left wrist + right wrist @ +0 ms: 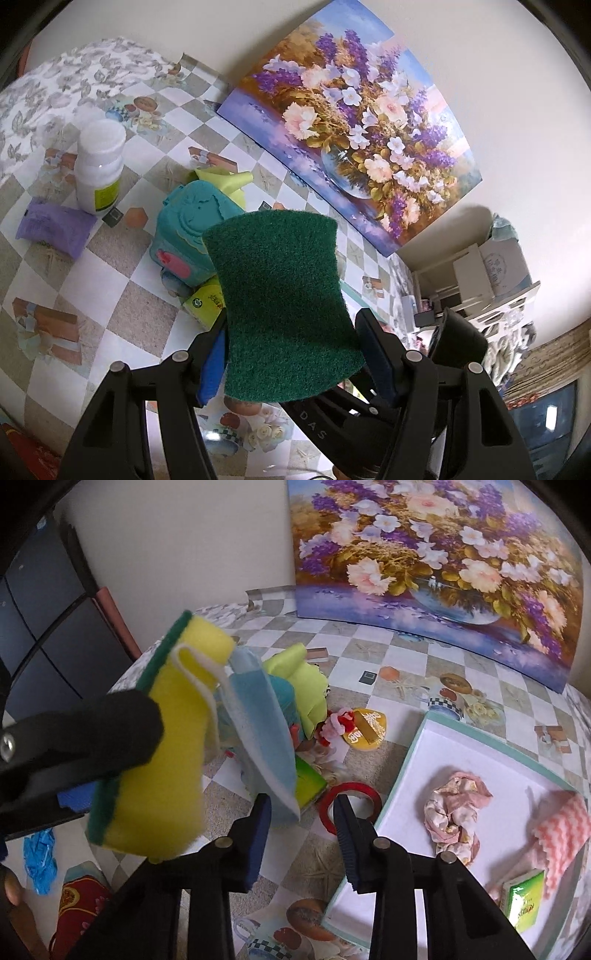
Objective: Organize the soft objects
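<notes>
My left gripper (291,321) is shut on a scouring sponge (280,295), its dark green face towards the camera. In the right wrist view the same sponge (173,746) shows its yellow side, with the left gripper's black finger (92,734) across it. A light blue face mask (258,731) hangs beside the sponge, its white ear loop lying on the yellow face; I cannot tell what holds it up. The mask's lower corner reaches the tip of one finger of my right gripper (303,823), which is open, with no pad pressing on anything.
A white box with a teal rim (413,753) holds a floral cloth (454,812), a pink wavy cloth (561,830) and a green tissue pack (524,901). On the checked tablecloth lie a teal toy (192,236), a purple cloth (55,229), a white bottle (99,166), and a red ring (354,790).
</notes>
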{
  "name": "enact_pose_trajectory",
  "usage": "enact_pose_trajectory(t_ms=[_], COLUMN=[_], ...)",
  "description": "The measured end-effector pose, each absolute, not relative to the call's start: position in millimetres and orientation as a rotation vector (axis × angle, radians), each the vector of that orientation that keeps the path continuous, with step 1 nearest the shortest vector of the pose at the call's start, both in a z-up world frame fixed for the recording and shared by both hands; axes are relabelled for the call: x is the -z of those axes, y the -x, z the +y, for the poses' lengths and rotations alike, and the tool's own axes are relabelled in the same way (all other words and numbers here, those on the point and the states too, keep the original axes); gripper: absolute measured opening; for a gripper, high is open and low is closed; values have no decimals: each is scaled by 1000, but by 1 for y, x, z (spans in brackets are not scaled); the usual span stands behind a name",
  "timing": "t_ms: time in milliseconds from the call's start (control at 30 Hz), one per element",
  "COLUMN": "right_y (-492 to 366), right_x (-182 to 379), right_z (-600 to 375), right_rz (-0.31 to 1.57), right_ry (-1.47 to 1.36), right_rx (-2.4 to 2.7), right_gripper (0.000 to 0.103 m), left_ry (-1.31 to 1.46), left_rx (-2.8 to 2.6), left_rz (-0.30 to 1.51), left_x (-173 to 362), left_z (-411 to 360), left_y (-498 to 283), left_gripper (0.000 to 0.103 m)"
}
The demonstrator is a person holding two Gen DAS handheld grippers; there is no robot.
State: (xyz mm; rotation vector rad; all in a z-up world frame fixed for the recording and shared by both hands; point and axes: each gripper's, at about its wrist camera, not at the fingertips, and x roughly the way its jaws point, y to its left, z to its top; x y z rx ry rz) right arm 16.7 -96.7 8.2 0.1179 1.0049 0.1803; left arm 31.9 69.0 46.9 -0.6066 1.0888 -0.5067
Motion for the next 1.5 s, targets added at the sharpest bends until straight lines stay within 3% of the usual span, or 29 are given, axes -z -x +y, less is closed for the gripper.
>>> enact_pose_trajectory(t_ms=[133,167,200,900,1500], right_y=[-18,-19,-20,-23,-13], right_x=[-6,-6,-6,24,21], right_z=[-98,-98,-97,-95,-99], right_rz=[1006,1006,1004,1121,1162], right_ry=[-117,-120,-119,-83,-67], right_rx=[-175,-179,-179,-158,-164], right_gripper=[27,21,10,10,15], left_ry=[639,638,637,603,517], left_rx=[508,508,509,190,214], left_rz=[1092,1090,1089,980,971], left_x=[-46,-47,-47,-49,-56], left_z=[77,77,77,129,105], left_y=[-32,-32,-32,-34,-30], left_gripper=[67,67,67,67,67])
